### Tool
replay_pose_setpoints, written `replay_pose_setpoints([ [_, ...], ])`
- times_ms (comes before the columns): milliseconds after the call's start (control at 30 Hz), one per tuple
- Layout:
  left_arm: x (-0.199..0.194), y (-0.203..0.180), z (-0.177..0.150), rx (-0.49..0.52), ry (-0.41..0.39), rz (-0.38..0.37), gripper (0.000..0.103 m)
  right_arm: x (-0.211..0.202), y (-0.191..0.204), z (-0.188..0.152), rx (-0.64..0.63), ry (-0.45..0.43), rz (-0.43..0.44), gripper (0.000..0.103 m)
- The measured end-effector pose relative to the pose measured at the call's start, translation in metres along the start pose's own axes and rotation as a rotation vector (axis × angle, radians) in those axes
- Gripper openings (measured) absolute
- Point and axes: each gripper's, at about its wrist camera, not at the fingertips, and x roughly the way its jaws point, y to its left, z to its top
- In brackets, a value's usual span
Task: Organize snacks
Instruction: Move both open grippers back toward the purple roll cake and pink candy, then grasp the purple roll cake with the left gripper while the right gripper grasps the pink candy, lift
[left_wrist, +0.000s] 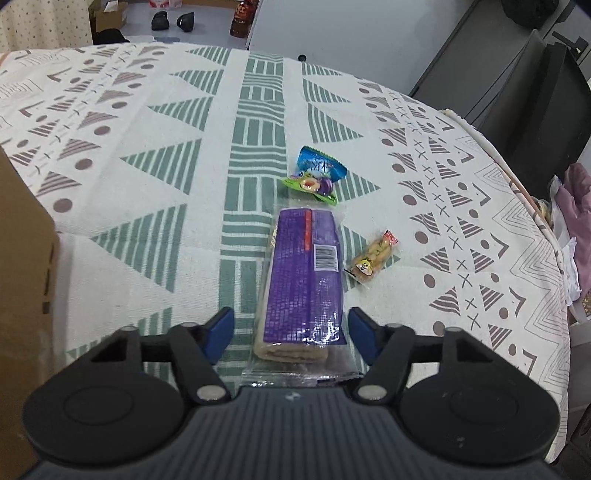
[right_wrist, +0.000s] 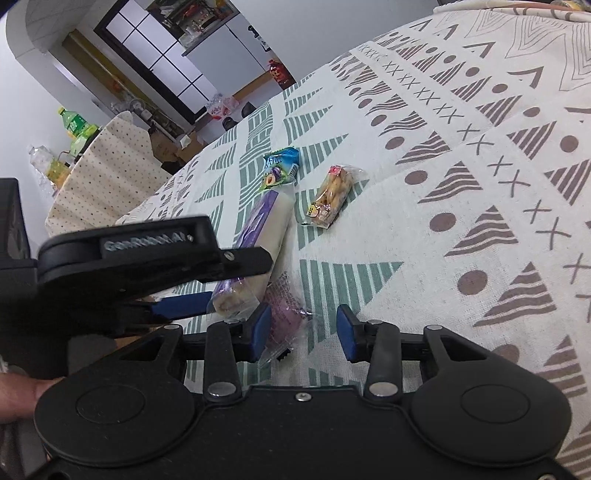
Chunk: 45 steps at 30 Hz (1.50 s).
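A long purple packet of rolled wafers (left_wrist: 304, 280) lies on the patterned tablecloth (left_wrist: 147, 184), its near end between the blue pads of my left gripper (left_wrist: 291, 325). That gripper is open, with a gap on each side of the packet. Beyond it lie a blue packet (left_wrist: 321, 164), a green plum packet (left_wrist: 312, 186) and a small yellow snack (left_wrist: 373, 258). In the right wrist view my right gripper (right_wrist: 304, 325) is open low over the cloth. A small pink clear-wrapped snack (right_wrist: 284, 317) lies between its fingers, against the left one. The purple packet (right_wrist: 258, 225) sits just left of it.
A brown cardboard box (left_wrist: 22, 277) stands at the left edge of the left wrist view. The table's edge (left_wrist: 535, 206) curves down the right side, with black furniture (left_wrist: 535, 92) beyond. A dotted chair cover (right_wrist: 103, 184) and bottles (right_wrist: 75, 125) are behind the table.
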Motion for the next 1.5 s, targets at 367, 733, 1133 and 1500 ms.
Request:
replay_pose_setpoints([
  [367,-0.007,0.005,-0.005,-0.012,-0.013,0.028,0.041,-0.005,-0.002,0.000,-0.006,-0.011,-0.008,0.020],
  [733,-0.020,0.008,-0.019,-0.014,0.029,0.070,0.041,-0.027,-0.010,-0.004,0.012,-0.043,-0.121,0.020],
  [1133,-0.020,0.007,-0.026,0.032,0.045,0.123,0.046,-0.037,0.001,-0.008,-0.073,-0.067,-0.204,0.047],
  [1500,-0.008,0.007,-0.021,0.030,0.023,0.127,0.048,-0.020,0.018,-0.004,-0.237,-0.098,-0.256,0.076],
])
